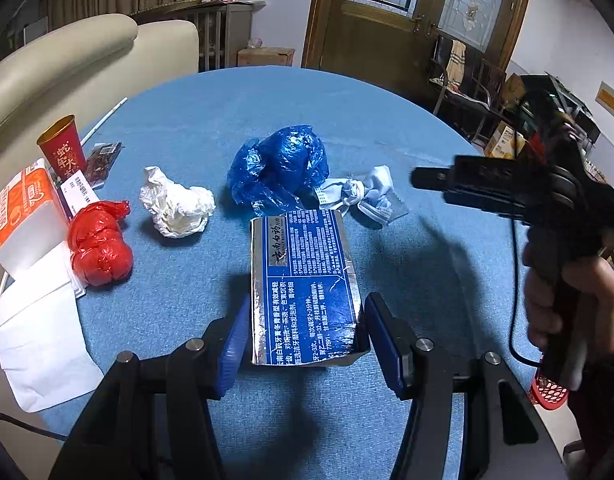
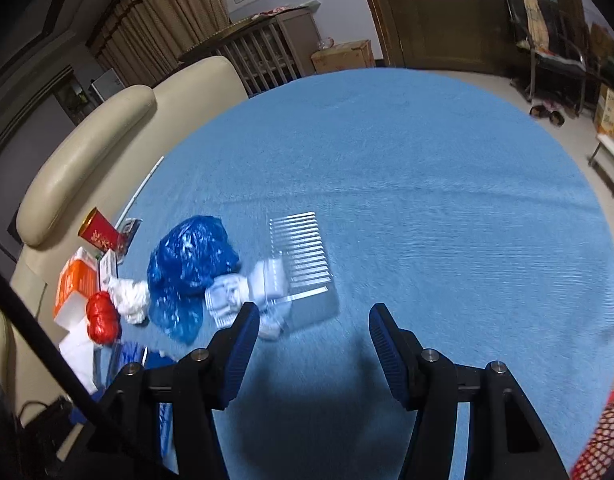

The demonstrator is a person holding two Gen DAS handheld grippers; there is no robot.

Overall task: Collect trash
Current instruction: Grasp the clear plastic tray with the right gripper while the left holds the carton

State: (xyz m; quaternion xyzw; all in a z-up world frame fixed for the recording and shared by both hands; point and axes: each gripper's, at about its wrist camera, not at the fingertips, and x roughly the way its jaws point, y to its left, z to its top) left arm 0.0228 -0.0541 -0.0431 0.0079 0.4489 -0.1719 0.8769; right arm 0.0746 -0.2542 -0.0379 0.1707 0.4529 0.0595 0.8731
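In the left wrist view, the left gripper (image 1: 305, 338) is hanging over the blue-clothed counter (image 1: 407, 128) with its jaws standing partly apart on either side of a blue-and-silver toothpaste box (image 1: 305, 280). The box is lying between the pads; whether they are pressing its sides I cannot tell, though the straddle suggests a pickup is being lined up. Beyond it are lying a blue plastic bag (image 1: 281, 164), crumpled white paper (image 1: 175, 202), a knotted red bag (image 1: 99, 248) and a crumpled face mask (image 1: 359, 192). A hand (image 1: 567, 300) is carrying the right gripper at the right edge.

In the right wrist view, the right gripper (image 2: 311, 340) is hovering with its jaws half apart and holding nothing, probably heading for the clear plastic tray (image 2: 303, 256) beside the mask. A red mesh basket (image 2: 603, 436), likely for the trash, is peeking in at the lower right.
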